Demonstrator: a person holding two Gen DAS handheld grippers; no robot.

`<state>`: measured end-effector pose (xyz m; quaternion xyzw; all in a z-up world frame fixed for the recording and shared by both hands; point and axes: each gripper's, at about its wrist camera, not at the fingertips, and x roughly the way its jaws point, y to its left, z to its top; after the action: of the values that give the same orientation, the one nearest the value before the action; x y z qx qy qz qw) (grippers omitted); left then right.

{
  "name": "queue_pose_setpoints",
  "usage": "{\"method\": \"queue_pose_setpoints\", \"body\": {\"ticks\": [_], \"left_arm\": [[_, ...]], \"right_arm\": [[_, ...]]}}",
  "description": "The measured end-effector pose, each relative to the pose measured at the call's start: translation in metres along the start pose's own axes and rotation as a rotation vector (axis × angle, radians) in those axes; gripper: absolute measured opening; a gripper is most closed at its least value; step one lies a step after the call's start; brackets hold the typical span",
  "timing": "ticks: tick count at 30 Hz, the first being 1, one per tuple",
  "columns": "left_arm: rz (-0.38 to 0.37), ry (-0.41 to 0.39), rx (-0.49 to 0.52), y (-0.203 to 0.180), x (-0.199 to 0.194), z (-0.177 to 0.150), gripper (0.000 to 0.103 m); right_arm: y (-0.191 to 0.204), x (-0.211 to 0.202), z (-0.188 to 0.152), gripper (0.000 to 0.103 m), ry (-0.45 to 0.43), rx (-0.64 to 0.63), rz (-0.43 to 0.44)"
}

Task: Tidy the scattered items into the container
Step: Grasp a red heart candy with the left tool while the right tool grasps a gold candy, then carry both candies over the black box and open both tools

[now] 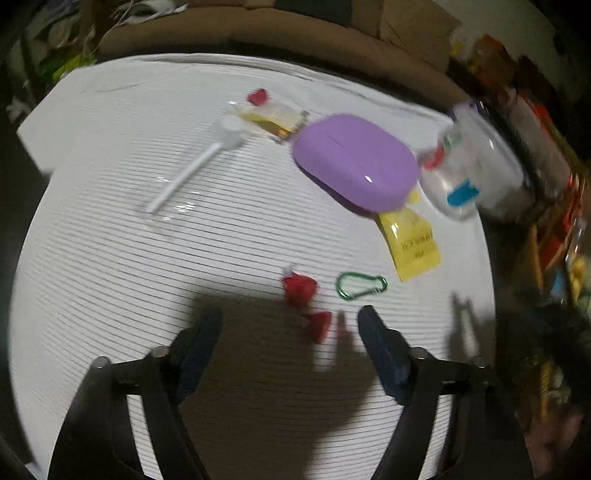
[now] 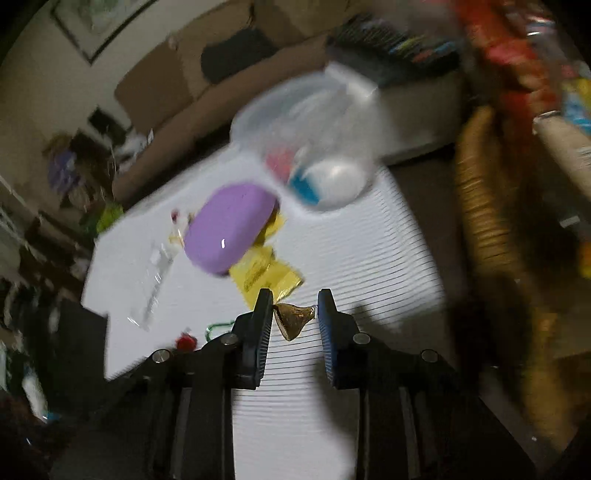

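Note:
A clear plastic container stands at the table's right edge with red, blue and white things inside; it also shows in the right wrist view. Beside it lie a purple case, a yellow packet, a green carabiner, red wrapped sweets and a white scoop. My left gripper is open just above the table, close to the red sweets. My right gripper is shut on a gold-wrapped sweet, held above the table short of the container.
A white ribbed cloth covers the table. A wrapped packet with a red sweet lies at the far side. A brown sofa stands behind. Cluttered shelves and a wicker item stand right of the table.

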<state>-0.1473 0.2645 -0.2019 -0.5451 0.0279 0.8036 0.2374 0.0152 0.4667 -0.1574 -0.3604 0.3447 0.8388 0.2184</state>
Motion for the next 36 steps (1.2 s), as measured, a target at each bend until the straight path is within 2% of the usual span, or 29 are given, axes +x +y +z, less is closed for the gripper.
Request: {"method": "queue_pose_setpoints", "body": {"ticks": [2, 3, 4, 5, 8, 11, 12, 13, 14, 17, 19, 23, 25, 28, 30, 32, 36], "left_arm": [[0.006, 0.024, 0.009, -0.005, 0.009, -0.004, 0.051], [0.026, 0.002, 0.022, -0.008, 0.009, -0.007, 0.040], [0.025, 0.006, 0.023, -0.008, 0.009, -0.009, 0.021], [0.005, 0.019, 0.009, -0.007, 0.008, -0.010, 0.021], [-0.141, 0.001, -0.110, 0.012, -0.011, -0.008, 0.020], [-0.266, -0.028, -0.202, 0.034, -0.045, -0.004, 0.020], [-0.286, -0.053, -0.213, 0.040, -0.062, -0.003, 0.020], [-0.277, -0.086, -0.206, 0.044, -0.082, -0.001, 0.020], [-0.249, -0.119, -0.186, 0.046, -0.101, -0.001, 0.020], [-0.089, -0.255, -0.087, 0.051, -0.168, -0.001, 0.020], [0.000, -0.333, -0.060, 0.062, -0.206, -0.004, 0.021], [0.064, -0.423, -0.119, 0.106, -0.252, -0.008, 0.021], [0.122, -0.439, -0.156, 0.131, -0.265, -0.011, 0.021], [0.215, -0.439, -0.224, 0.177, -0.280, -0.022, 0.021], [0.247, -0.429, -0.279, 0.208, -0.287, -0.031, 0.021], [0.278, -0.432, -0.328, 0.235, -0.295, -0.044, 0.021], [0.360, -0.389, -0.393, 0.276, -0.302, -0.064, 0.021]], "right_arm": [[-0.001, -0.019, 0.006, 0.023, -0.032, -0.004, 0.002], [-0.001, -0.029, 0.010, 0.023, -0.045, -0.014, -0.002], [0.000, -0.038, 0.012, 0.023, -0.054, -0.029, -0.002], [0.000, -0.044, 0.013, 0.023, -0.059, -0.039, -0.004], [-0.002, -0.061, 0.013, 0.023, -0.075, -0.044, -0.028], [-0.002, -0.070, 0.014, 0.023, -0.067, -0.036, 0.007], [-0.002, -0.073, 0.013, 0.023, -0.070, -0.036, 0.018], [0.001, -0.075, 0.013, 0.023, -0.069, -0.036, 0.030], [0.005, -0.075, 0.012, 0.023, -0.065, -0.036, 0.038], [0.028, -0.080, 0.005, 0.023, -0.062, -0.048, 0.078], [0.045, -0.082, -0.002, 0.023, -0.060, -0.059, 0.108], [0.104, -0.074, -0.012, 0.023, -0.031, -0.150, 0.178], [0.141, -0.069, -0.020, 0.023, -0.013, -0.215, 0.207], [0.197, -0.065, -0.036, 0.023, 0.016, -0.304, 0.294], [0.235, -0.059, -0.052, 0.023, 0.049, -0.356, 0.360], [0.266, -0.054, -0.068, 0.023, 0.068, -0.393, 0.390], [0.318, -0.036, -0.102, 0.023, 0.155, -0.482, 0.471]]}}
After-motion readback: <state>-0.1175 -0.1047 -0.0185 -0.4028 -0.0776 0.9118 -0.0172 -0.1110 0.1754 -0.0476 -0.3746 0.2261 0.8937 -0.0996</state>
